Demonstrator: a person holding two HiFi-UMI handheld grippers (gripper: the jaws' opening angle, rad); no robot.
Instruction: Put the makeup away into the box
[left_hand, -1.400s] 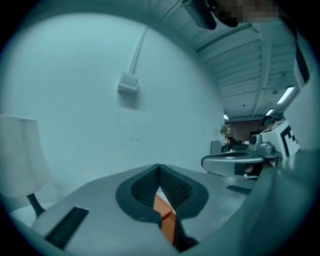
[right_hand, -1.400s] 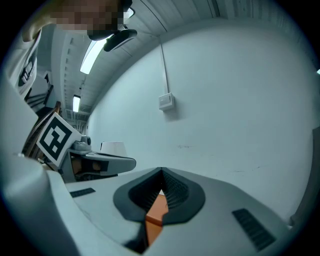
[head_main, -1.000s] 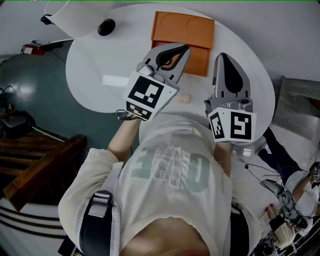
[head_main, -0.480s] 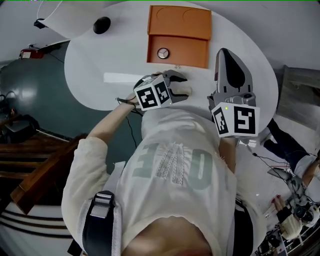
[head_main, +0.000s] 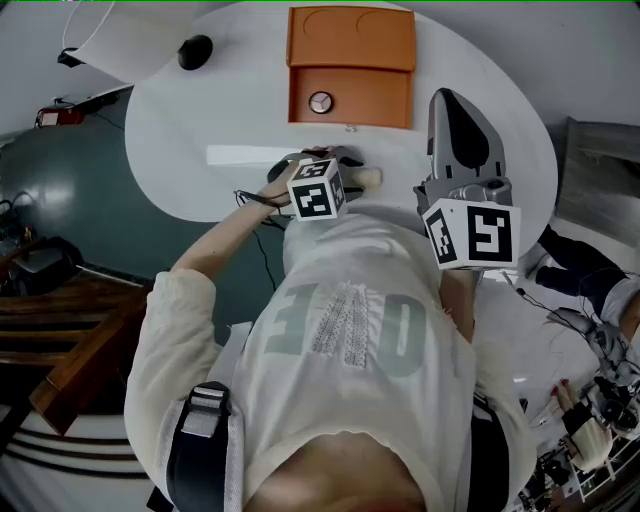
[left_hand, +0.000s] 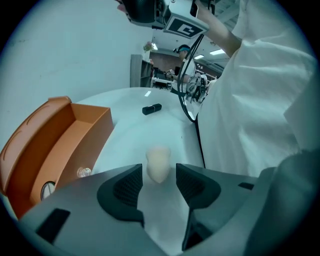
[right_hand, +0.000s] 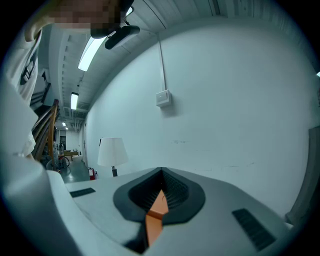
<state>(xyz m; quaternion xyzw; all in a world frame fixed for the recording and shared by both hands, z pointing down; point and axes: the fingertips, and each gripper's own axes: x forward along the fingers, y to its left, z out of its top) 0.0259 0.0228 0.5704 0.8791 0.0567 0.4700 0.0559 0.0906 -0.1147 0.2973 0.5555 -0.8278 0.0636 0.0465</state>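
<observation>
Makeup sponge (left_hand: 158, 163) sits btwn open L tongs (left_hand: 159, 171).

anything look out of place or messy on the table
Nothing spilled or damaged. Two items lie outside the orange box: a beige sponge between the open jaws of the left gripper, and a black tube farther along the table.

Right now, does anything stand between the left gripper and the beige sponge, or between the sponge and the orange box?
Nothing visible does. The beige sponge lies between the open jaws of the left gripper, and only bare table separates it from the open orange box.
</observation>
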